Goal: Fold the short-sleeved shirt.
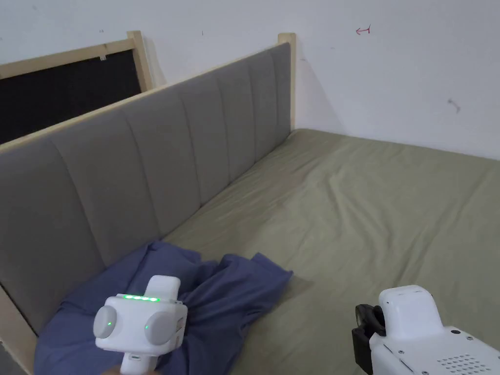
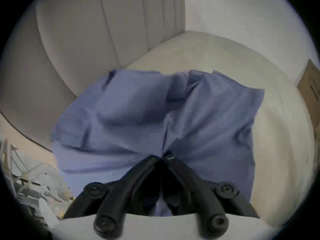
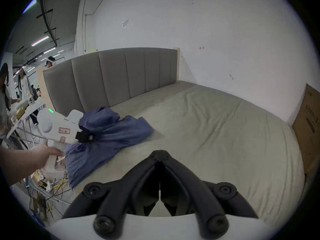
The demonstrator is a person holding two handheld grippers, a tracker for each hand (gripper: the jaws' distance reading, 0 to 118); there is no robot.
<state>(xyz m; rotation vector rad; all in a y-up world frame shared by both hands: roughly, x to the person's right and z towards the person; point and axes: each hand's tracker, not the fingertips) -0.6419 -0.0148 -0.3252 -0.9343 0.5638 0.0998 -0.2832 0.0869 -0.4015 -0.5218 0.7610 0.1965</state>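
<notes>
Nearest in the right gripper view, the right gripper [image 3: 160, 154]: black jaws brought together at the tips with nothing between them, hanging above bare sheet near the front edge of the bed [image 3: 216, 131]. Seen in the head view as a white housing [image 1: 420, 332] at the lower right, well apart from the cloth.

To its left, the left gripper [image 2: 161, 157], held by a hand [image 3: 46, 152]: jaws closed onto a pinch of the blue shirt [image 2: 155, 115], fabric gathered into creases that run to the tips. White body with green lights [image 1: 141, 324] sitting over the cloth in the head view.

Shirt bunched and crumpled at the front left corner of the bed, beside the headboard [image 1: 146, 161], its near part drooping over the bed's edge. Long axis roughly from that corner out toward the middle of the bed, with one loose flap [image 1: 263, 278] pointing away from the headboard and lying flat on the sheet. Collar, sleeves and hem not told apart in the folds.

Beyond, the olive-green sheet [image 1: 371, 205] spread across the mattress, lightly wrinkled. Grey padded headboard with upright seams along the left side, framed in pale wood. White wall [image 1: 400, 73] along the far side, bearing a small red mark [image 1: 363, 30]. A cardboard box [image 3: 310, 127] standing against the bed's right end. Farther left, past the headboard, people [image 3: 23, 82] near a table in a large hall with strip lights.
</notes>
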